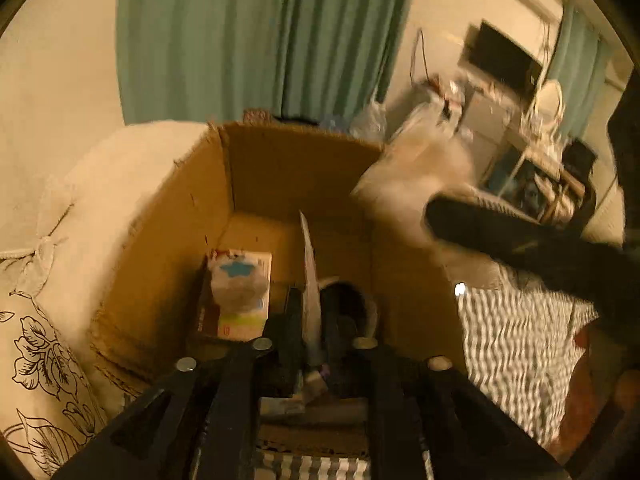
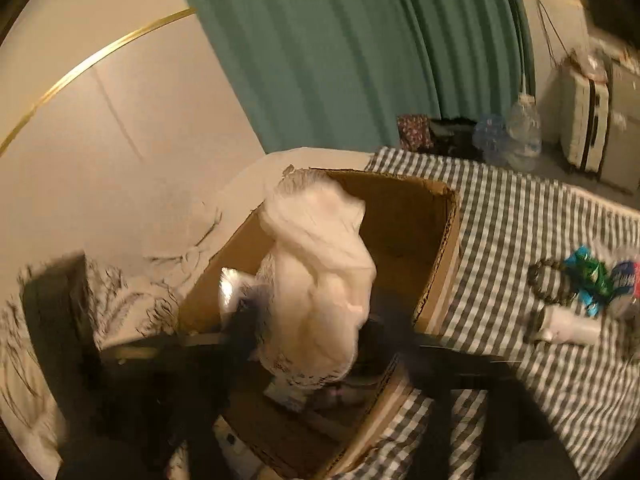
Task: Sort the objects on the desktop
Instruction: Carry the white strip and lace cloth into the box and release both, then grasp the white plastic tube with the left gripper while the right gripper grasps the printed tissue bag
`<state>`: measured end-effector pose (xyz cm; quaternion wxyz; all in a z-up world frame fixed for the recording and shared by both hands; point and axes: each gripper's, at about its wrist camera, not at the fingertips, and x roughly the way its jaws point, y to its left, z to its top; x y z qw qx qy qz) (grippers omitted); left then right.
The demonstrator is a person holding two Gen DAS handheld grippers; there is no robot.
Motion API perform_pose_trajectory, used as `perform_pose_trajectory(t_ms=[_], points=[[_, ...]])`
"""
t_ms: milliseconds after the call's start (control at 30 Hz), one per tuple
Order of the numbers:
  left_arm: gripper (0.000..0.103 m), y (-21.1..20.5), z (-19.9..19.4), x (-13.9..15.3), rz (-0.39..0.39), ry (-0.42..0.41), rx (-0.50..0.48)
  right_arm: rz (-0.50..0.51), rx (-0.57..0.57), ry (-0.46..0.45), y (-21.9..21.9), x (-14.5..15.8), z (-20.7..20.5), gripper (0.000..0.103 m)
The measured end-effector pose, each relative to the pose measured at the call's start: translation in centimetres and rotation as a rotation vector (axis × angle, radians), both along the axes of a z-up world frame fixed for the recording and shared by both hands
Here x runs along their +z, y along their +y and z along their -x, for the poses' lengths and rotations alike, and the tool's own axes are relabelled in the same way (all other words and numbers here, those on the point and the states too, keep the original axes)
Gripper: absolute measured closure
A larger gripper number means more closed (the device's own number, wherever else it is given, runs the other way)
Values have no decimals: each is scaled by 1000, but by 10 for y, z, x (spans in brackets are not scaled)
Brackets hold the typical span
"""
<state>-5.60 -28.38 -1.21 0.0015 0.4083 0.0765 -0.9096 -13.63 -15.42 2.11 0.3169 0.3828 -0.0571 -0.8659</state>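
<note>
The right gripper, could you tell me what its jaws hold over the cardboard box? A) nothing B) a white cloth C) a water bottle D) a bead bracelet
B: in the right wrist view the right gripper has its jaws closed on a bunched white cloth above the open cardboard box.
</note>
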Motion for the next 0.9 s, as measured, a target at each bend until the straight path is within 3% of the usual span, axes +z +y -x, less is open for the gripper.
perform_pose_trajectory(t_ms=[33, 67, 100, 367, 500, 633, 900], points=[[54, 2, 0, -1, 15, -10, 4, 6, -16, 30, 10, 2, -2, 16], [27, 5, -1, -2, 31, -10, 16, 2, -31, 46, 13, 7, -6, 16], [17, 7, -2, -2, 37, 2, 31, -11, -57, 62, 26, 7, -7, 16], [13, 51, -5, 5, -51, 27, 60, -125, -280, 113, 158, -4, -19, 16], [8, 94, -1, 7, -110, 37, -5, -180, -426, 57, 232, -24, -21, 16], [4, 149, 9, 1, -117, 23, -67, -151, -553, 15, 293, -49, -28, 16], [4, 229, 45, -41, -94, -52, -115, -162, -609, -53, 332, -94, -11, 16]])
